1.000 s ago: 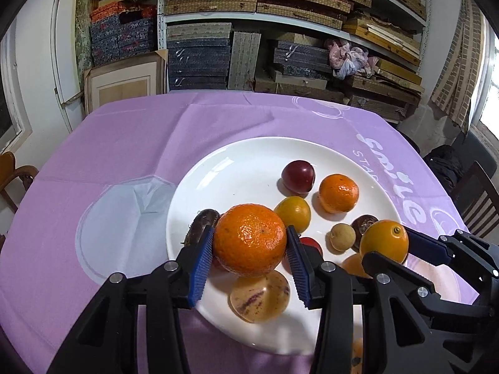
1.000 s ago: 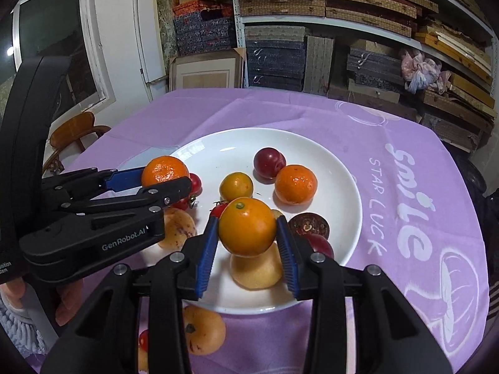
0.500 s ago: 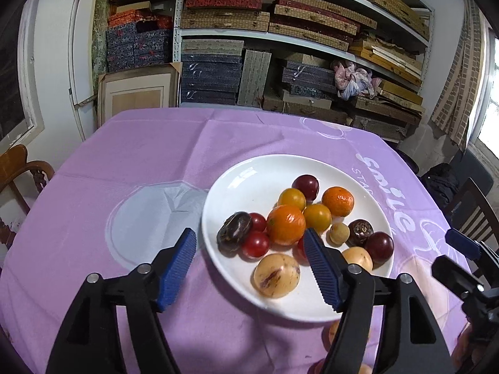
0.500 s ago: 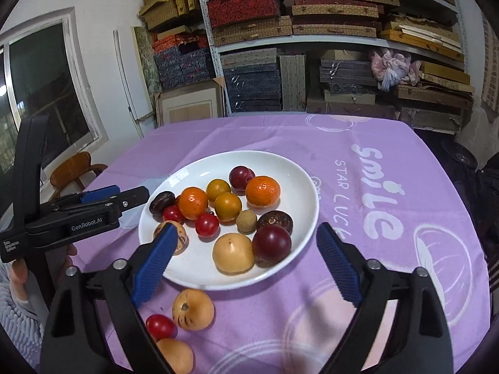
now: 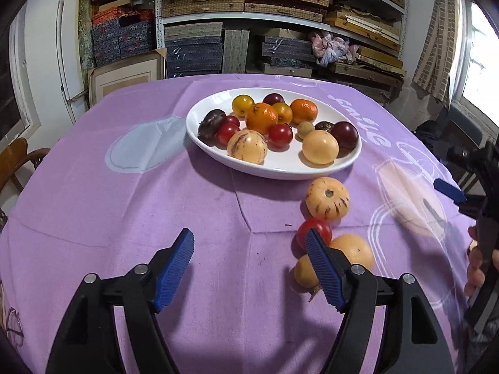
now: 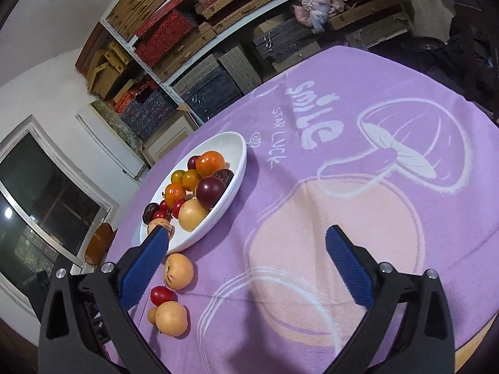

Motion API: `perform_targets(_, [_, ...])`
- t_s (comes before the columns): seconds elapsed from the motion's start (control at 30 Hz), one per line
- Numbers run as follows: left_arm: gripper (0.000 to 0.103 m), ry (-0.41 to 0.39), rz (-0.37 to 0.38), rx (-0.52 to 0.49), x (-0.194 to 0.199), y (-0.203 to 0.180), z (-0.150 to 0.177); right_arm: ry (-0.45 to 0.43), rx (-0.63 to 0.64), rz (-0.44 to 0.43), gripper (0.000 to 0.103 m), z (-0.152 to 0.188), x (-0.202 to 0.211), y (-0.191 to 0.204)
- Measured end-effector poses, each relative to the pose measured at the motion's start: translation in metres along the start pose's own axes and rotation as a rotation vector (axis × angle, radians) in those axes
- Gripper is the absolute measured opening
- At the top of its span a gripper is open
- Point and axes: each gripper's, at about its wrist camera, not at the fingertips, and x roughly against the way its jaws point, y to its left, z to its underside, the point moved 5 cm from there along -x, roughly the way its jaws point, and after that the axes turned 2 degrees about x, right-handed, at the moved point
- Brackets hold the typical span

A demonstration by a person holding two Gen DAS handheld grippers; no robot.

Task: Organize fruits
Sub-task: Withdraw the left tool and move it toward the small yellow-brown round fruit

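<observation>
A white plate (image 5: 274, 173) (image 6: 238, 168) holds several fruits: oranges, red tomatoes, dark plums and pale melons. On the purple cloth in front of it lie a striped pale fruit (image 5: 327, 198) (image 6: 178, 271), a cherry tomato (image 5: 313, 230) (image 6: 161, 294), a peach-coloured fruit (image 5: 352, 249) (image 6: 171, 318) and a smaller yellow one (image 5: 304, 272). My left gripper (image 5: 249, 243) is open over bare cloth, its right finger just in front of the loose fruits. My right gripper (image 6: 246, 233) is tilted, its jaws opening with nothing between them, to the right of the loose fruits.
The purple tablecloth (image 6: 358, 171) with white print covers the table. Shelves of stacked boxes (image 5: 249, 15) stand behind it. A wooden chair (image 5: 15, 155) is at the left edge. A hand (image 5: 474, 268) holding my right gripper shows at the right.
Both grippers opened and left their oranges on the plate. Both then pulled back from the plate towards the near cloth. The right gripper rolled to a tilt.
</observation>
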Motion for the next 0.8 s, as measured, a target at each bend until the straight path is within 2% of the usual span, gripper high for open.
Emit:
perform_targets(0.4, [0.075, 0.009, 0.026, -0.102, -0.008, -0.022, 0.014, 0.012, 0.082, 0.037, 0.099, 0.006, -0.005, 0.011])
perform_targets(0.5, [0.08, 0.031, 0.024, -0.119, -0.014, -0.025, 0.018, 0.013, 0.076, 0.036, 0.099, 0.006, -0.005, 0.01])
perform_targets(0.63, [0.085, 0.055, 0.026, -0.103, -0.018, -0.022, 0.02, 0.015, 0.079, 0.033, 0.099, 0.006, -0.006, 0.011])
perform_targets(0.8, [0.085, 0.085, -0.038, -0.047, -0.026, -0.003, 0.018, 0.014, 0.085, 0.031, 0.099, 0.006, -0.005, 0.012])
